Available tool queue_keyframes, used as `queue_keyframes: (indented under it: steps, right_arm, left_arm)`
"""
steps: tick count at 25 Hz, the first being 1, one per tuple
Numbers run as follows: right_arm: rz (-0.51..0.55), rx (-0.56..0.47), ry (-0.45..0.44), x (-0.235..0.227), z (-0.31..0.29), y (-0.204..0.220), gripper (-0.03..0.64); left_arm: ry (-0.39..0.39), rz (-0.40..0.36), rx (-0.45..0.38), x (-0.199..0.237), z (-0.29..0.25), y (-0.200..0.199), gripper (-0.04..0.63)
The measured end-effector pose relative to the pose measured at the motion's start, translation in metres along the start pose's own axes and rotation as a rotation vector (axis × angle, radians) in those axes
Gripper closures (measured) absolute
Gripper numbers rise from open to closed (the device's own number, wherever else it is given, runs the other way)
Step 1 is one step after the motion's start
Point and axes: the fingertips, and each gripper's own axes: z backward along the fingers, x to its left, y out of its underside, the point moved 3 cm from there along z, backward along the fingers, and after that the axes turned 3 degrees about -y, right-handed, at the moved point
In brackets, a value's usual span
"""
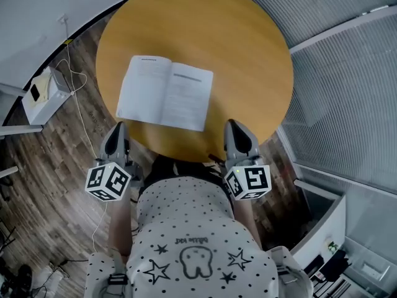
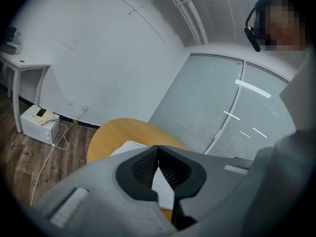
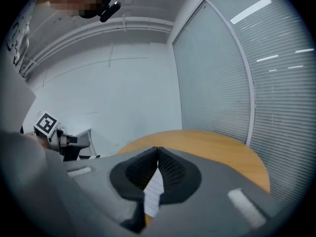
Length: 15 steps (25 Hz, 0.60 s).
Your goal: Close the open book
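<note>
In the head view the book [image 1: 165, 92] lies open, pages up, by the table's [image 1: 248, 42] near edge, with the left gripper [image 1: 118, 129] and right gripper [image 1: 234, 126] at that edge either side of it, touching nothing. The left gripper view shows its jaws pressed together and empty, with the pages beyond. The right gripper view shows the same, so the closing looks wholly undone.

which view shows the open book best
The head view: the open book lies whole on the round table, both pages facing up. The left gripper view shows only a sliver of page below its closed jaws and a corner beyond them. The right gripper view shows only a similar sliver.
</note>
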Motion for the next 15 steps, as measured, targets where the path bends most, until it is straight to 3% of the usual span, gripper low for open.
queue_keyframes:
  steps: [7,11,12,15]
  right_arm:
    - [0.011,0.036,-0.022,-0.001,-0.009,0.004,0.612]
    - [0.031,0.056,-0.050,0.008,-0.015,0.005,0.612]
    - [0.035,0.062,-0.055,0.010,-0.016,0.006,0.612]
    - [0.041,0.079,-0.065,0.014,-0.018,0.010,0.612]
  left_arm:
    - [-0.060,0.059,0.057,0.026,-0.010,0.023,0.583]
    - [-0.028,0.136,0.112,0.032,-0.017,0.043,0.571]
    - [-0.019,0.147,0.127,0.033,-0.018,0.048,0.528]
    - [0.010,0.208,0.156,0.035,-0.022,0.066,0.497]
